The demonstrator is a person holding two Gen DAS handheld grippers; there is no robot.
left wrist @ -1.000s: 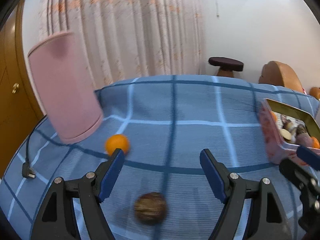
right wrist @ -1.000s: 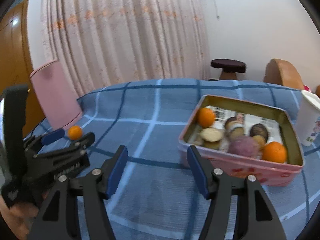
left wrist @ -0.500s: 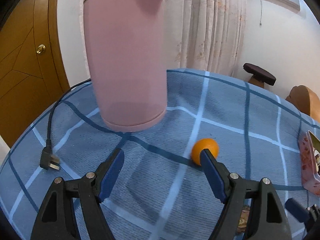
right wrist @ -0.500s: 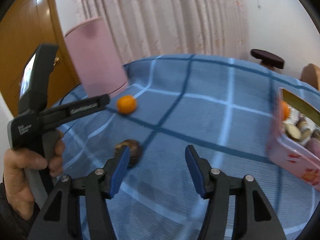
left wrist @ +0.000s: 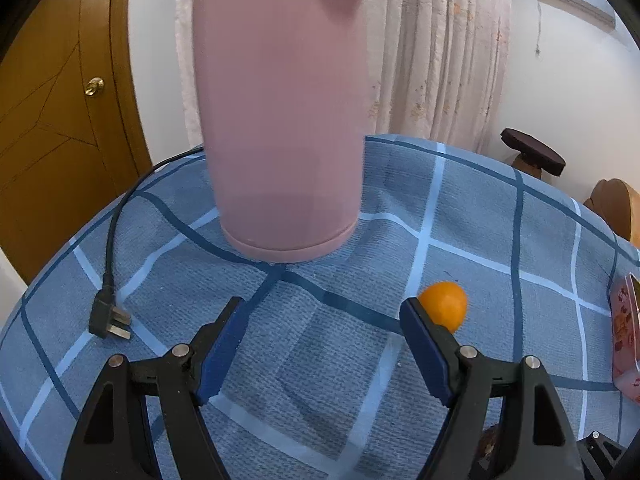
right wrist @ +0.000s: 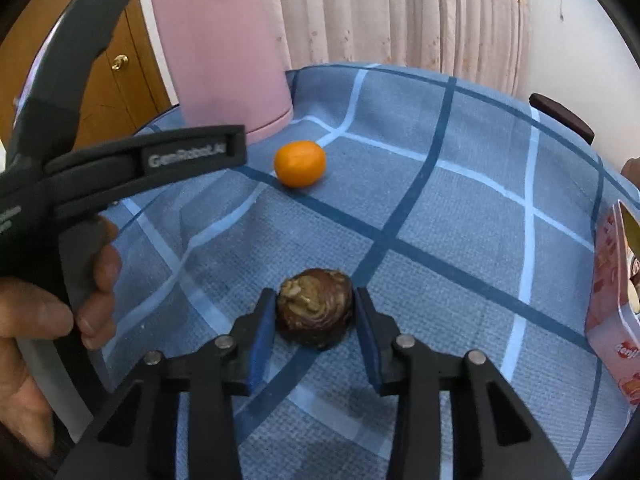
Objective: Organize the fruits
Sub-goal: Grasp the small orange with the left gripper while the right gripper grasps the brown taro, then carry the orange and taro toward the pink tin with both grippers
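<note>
Down on the desk lie two loose fruits: one orange near the one pink kettle, and one brown water chestnut closer in. The right hand-held gripper has just been closing, its blue pads flanking the chestnut, about touching. The left hand-held gripper is spread wide and empty, the orange just beyond its right finger. One pink tin sits at the right edge.
</note>
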